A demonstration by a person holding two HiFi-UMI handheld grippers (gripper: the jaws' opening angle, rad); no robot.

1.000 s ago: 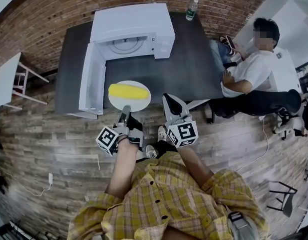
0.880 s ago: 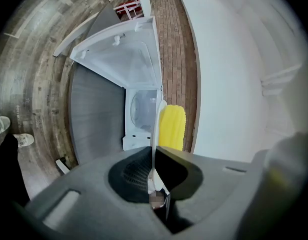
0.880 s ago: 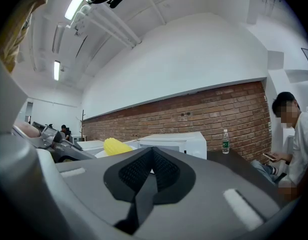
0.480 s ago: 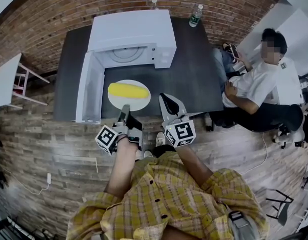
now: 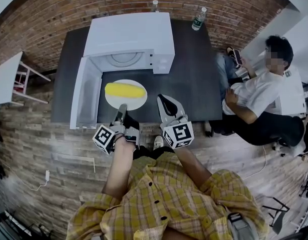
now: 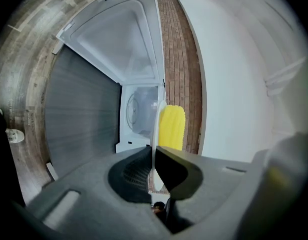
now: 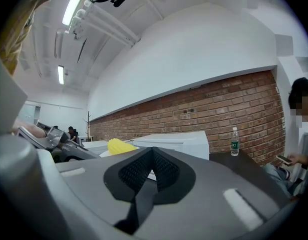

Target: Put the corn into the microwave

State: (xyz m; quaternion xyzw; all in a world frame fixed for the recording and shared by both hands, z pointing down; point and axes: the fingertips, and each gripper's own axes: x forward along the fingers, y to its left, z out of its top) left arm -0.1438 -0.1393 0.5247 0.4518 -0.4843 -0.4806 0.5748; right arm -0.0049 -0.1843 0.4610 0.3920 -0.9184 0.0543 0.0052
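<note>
Found the corn (image 5: 125,89) lying crosswise on a white plate (image 5: 112,100), left of centre in the head view, carried over the dark table (image 5: 194,84) just in front of the open microwave (image 5: 131,34). Saw the left gripper (image 5: 122,110) clamped almost shut on the plate's near rim, with pads pressed on its thin edge from both sides. Noted the cavity (image 5: 125,59) directly above the plate in the frame, and the door (image 5: 86,98) swung out at the left. Found the right gripper (image 5: 165,102) just beside, at centre, jaws closed together on nothing. Judged the corn loose and apt to roll; advised keeping the plate level, entering straight through the opening clear of door and frame, and holding the pinch firm right up to set-down inside the cavity.
</note>
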